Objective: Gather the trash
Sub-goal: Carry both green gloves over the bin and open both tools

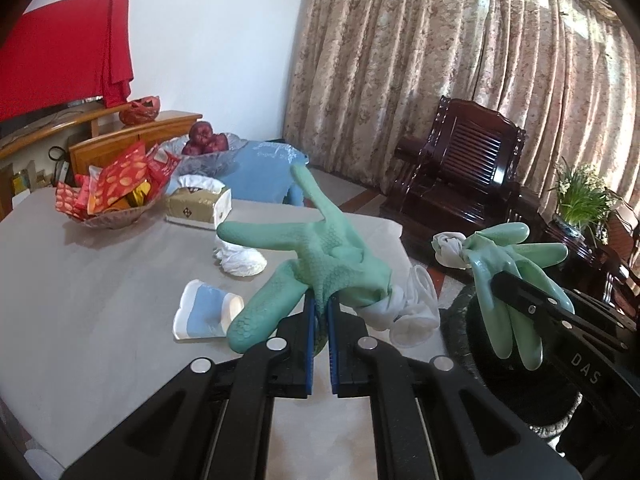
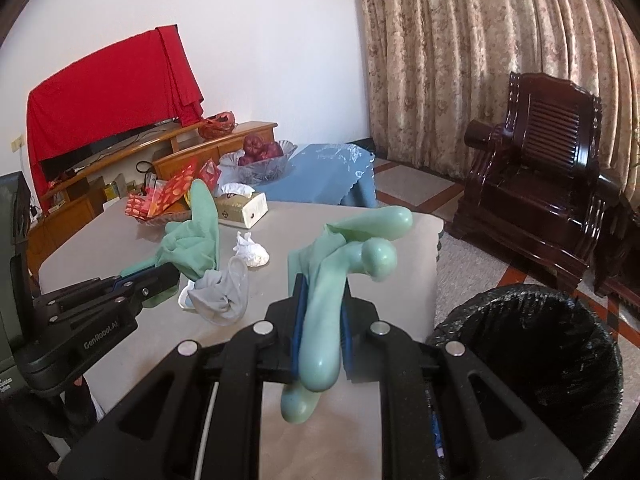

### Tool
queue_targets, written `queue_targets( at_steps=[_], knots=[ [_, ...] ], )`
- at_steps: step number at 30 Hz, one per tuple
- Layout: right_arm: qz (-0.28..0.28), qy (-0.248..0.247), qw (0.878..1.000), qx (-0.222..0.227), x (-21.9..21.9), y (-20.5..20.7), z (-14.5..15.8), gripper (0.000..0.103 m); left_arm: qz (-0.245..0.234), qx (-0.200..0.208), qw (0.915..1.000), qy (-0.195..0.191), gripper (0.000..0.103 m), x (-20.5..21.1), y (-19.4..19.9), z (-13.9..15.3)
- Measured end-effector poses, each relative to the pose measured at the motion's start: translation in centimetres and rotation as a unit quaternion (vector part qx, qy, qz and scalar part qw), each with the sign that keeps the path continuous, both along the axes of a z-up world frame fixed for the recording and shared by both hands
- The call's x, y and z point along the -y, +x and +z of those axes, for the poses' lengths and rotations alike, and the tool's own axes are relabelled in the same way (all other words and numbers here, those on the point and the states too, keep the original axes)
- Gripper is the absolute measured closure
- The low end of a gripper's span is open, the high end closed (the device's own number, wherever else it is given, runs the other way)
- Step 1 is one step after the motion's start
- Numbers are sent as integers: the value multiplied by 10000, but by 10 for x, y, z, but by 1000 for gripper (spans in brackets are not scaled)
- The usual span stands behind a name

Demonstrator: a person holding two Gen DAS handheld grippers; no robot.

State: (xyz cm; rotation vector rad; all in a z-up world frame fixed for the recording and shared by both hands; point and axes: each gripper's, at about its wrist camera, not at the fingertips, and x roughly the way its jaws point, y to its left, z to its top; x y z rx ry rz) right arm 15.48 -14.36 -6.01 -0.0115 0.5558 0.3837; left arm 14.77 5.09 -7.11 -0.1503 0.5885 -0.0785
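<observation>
Nearest, the left gripper (image 1: 320,312), fitted with a green rubber glove (image 1: 320,256), is closed and pinches a white crumpled plastic cup (image 1: 404,308) above the table's (image 1: 100,280) edge. The right gripper (image 2: 320,312), also gloved, is closed and seems to hold a white tissue wad (image 1: 450,249) above the black-lined trash bin (image 2: 540,352). Farther on the table lie a flattened blue-and-white paper cup (image 1: 204,310) and a crumpled tissue (image 1: 240,258). To release cleanly, each gripper should probably be centred over the bin's mouth before opening.
</observation>
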Motion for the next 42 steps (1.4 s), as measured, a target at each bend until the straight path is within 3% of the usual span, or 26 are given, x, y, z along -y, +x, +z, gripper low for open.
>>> queue_targets(
  at_steps=[19,42],
  knots=[
    [-533,66,9977,407,61,-34,29,89,-640,337,9973,85,97,63,-15,33],
    [-1603,-226,9865,245,168,-46,6,89,-1802,131,9834,150,97,174,9,11]
  ],
)
